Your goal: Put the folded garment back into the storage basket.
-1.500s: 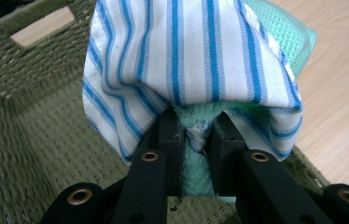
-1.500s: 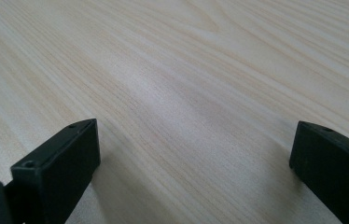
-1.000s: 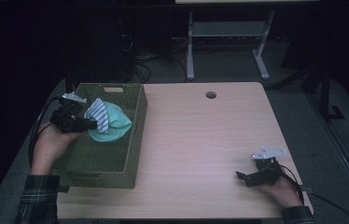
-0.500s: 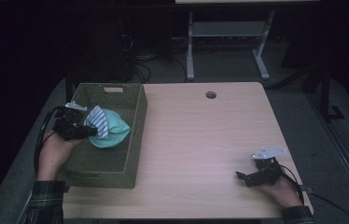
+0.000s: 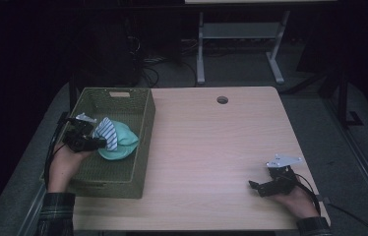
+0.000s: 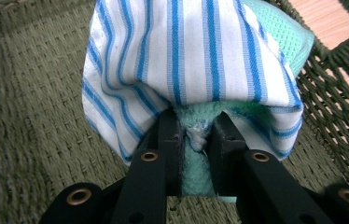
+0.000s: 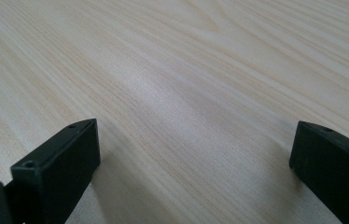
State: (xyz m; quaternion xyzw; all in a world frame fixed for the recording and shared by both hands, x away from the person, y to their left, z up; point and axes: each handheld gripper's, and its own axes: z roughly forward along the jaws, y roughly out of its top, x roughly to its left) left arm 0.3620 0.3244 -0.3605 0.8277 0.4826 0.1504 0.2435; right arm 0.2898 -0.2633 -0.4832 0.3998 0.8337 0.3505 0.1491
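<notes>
A green woven basket (image 5: 89, 175) stands on the left of the wooden table (image 5: 211, 142). Over its inside my left gripper (image 5: 102, 143) is shut on a bundle of cloths: a blue-and-white striped cloth (image 5: 107, 133) draped over a mint green towel (image 5: 123, 142). In the left gripper view the jaws pinch the green towel (image 6: 196, 130), the striped cloth (image 6: 186, 51) folds over it, and the basket floor (image 6: 28, 116) lies close below. My right gripper (image 5: 257, 187) rests on the table near the front right corner, jaws wide open with bare wood (image 7: 186, 93) between them.
A round cable hole (image 5: 222, 100) sits near the table's far edge. Behind the table stand a white metal frame (image 5: 236, 39) and loose cables on the dark floor. The basket's right wall (image 5: 142, 142) lies between the bundle and the open tabletop.
My left hand has sunk lower into the basket with the cloth bundle still gripped. The right hand has stayed where it was.
</notes>
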